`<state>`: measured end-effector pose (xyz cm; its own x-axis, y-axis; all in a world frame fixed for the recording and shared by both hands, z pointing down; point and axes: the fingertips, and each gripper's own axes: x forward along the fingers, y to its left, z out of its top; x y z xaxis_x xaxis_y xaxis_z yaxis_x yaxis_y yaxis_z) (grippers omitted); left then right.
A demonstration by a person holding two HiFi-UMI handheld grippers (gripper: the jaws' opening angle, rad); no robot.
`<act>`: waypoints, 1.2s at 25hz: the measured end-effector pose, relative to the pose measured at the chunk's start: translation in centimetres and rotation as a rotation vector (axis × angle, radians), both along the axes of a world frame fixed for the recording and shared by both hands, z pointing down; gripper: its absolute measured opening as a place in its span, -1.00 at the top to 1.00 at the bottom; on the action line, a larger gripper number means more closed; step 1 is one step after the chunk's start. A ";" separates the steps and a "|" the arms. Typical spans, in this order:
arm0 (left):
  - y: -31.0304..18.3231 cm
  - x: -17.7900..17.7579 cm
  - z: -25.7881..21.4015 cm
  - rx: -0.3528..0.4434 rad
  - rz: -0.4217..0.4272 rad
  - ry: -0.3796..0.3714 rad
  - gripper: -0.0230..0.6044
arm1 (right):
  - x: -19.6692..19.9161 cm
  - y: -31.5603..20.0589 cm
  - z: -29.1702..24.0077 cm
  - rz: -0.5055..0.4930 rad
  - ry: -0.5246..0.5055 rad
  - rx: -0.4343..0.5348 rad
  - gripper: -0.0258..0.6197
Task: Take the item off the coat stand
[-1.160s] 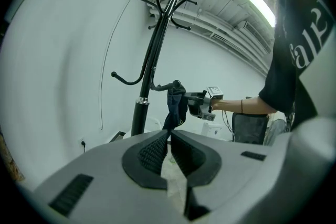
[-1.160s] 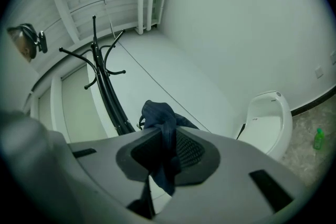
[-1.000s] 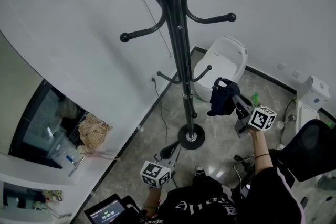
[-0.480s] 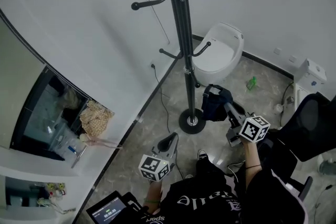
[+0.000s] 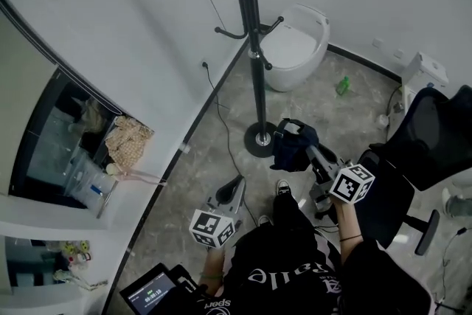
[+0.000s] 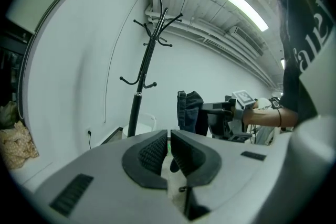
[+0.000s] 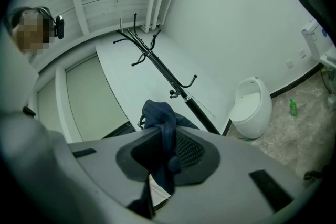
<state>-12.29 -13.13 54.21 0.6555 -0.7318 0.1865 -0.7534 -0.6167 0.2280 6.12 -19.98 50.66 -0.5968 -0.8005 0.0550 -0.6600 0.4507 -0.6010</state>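
Observation:
The black coat stand (image 5: 251, 48) rises by the white wall, and its hooks in view are bare. A dark blue cloth item (image 5: 291, 146) hangs in the air in front of the stand's base, clear of it. My right gripper (image 5: 308, 151) is shut on this item; in the right gripper view the cloth (image 7: 160, 115) runs between the pads of the right gripper (image 7: 167, 152). My left gripper (image 5: 237, 187) is lower left, near the person's body, shut and empty. The left gripper view shows the left gripper (image 6: 169, 147), the stand (image 6: 143, 81) and the held cloth (image 6: 190, 112).
A white toilet-shaped unit (image 5: 295, 46) stands behind the stand in the corner. A black office chair (image 5: 420, 144) is at the right. A green bottle (image 5: 343, 85) lies on the marble floor. A cable (image 5: 221, 122) runs down the wall. A tablet (image 5: 151, 295) is at bottom left.
The right gripper has carried the dark blue cloth down and away from the stand. The head view has backed off, so the stand now sits farther away. The left gripper stays low.

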 end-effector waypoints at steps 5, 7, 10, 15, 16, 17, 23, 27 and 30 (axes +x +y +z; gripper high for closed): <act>2.4 0.2 -0.5 0.012 0.004 0.021 0.91 | -0.6 4.5 0.3 -0.007 0.004 -0.016 0.72; 3.1 0.4 -0.9 0.020 0.008 0.031 0.91 | -0.8 6.0 0.1 -0.013 0.005 -0.018 0.72; 4.0 1.1 -1.2 0.027 0.017 0.037 0.91 | -0.7 7.7 0.0 -0.018 0.009 -0.007 0.72; 5.8 2.6 -1.0 0.013 0.035 0.037 0.91 | -0.6 10.6 -0.4 -0.029 0.061 0.010 0.72; 6.3 3.1 -1.0 0.013 0.040 0.039 0.91 | -0.5 11.4 -0.5 -0.034 0.073 0.013 0.72; 7.0 3.6 -1.0 0.014 0.046 0.038 0.91 | -0.3 12.3 -0.5 -0.039 0.083 0.018 0.72; 12.2 6.8 -2.2 0.027 0.078 0.031 0.91 | 1.7 17.8 -0.6 -0.031 0.076 0.013 0.72; 16.3 8.0 -2.8 0.040 0.071 0.028 0.91 | 3.0 21.7 -0.3 -0.018 0.062 0.011 0.72; 19.5 9.2 -2.3 0.029 0.069 0.013 0.91 | 4.5 24.7 0.5 -0.025 0.064 -0.003 0.72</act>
<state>-3.06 6.42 51.91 0.7069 -0.6897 0.1567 -0.7059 -0.6736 0.2191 10.58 4.74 51.18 -0.6121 -0.7850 0.0960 -0.6856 0.4663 -0.5590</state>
